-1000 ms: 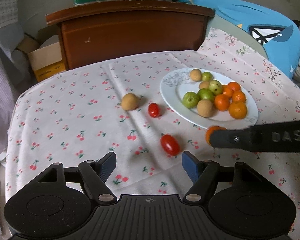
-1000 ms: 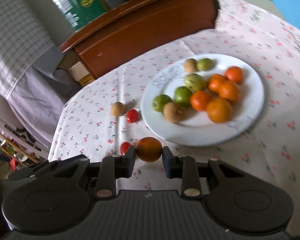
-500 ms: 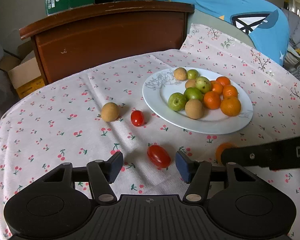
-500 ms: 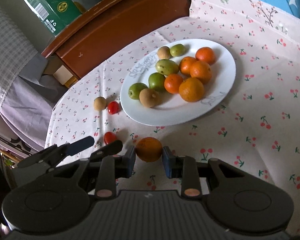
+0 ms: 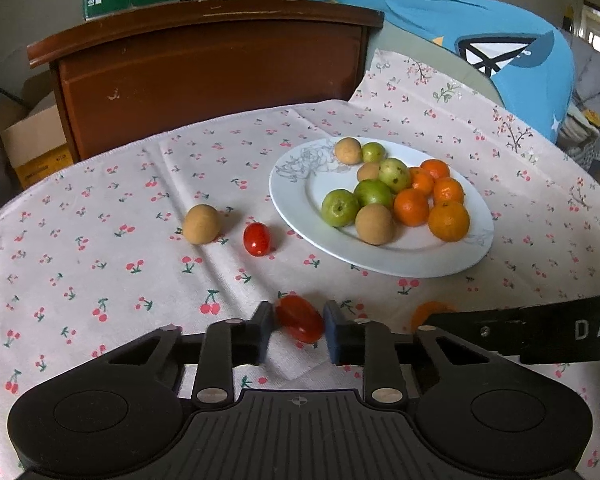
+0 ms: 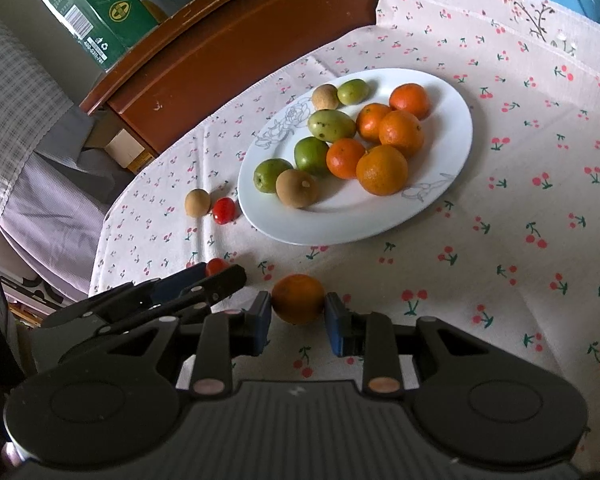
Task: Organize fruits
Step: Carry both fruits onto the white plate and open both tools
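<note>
On the tablecloth [image 5: 100, 208], the left gripper [image 5: 298, 330] has just been closed onto a tomato [image 5: 300, 318]; an orange [image 6: 298, 298] is clamped in the right gripper [image 6: 298, 316], near the plate [image 6: 452, 152].

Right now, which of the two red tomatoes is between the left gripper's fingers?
The near tomato, gripped between the left gripper fingers, which have just closed on it. The other tomato lies free on the cloth beside the tan fruit, left of the plate.

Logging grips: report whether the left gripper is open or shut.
Shut on the oblong tomato: the left gripper pads press both its sides.
</note>
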A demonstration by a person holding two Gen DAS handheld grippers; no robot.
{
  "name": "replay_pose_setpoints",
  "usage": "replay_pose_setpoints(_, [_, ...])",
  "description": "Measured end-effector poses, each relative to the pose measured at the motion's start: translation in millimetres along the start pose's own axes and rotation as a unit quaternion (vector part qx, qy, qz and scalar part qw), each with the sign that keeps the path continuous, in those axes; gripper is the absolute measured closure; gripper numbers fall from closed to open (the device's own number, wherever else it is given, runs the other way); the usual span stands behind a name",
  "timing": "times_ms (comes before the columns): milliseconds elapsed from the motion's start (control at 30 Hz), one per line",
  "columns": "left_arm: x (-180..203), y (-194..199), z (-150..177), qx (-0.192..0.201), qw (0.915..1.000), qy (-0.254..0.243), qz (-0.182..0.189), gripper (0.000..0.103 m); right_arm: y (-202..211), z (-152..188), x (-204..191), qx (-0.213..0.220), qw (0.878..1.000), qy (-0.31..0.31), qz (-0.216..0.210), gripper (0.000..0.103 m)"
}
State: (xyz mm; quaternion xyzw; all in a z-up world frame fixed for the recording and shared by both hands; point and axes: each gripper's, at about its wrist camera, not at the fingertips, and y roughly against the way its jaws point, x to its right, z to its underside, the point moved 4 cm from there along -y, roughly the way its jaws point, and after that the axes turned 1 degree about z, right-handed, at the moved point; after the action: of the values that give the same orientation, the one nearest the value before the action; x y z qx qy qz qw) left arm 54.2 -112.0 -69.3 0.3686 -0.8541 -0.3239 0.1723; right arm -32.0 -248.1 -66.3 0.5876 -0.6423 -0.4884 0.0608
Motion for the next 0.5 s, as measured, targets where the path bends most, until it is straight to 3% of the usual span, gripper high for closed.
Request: replay_pose_setpoints(500, [1.6,14.7,-7.9,0.013,0.9994,0.033,0.003,0.081,4.6,-4.5,-0.4,0.012,1.000,-0.002,-0.011,0.074])
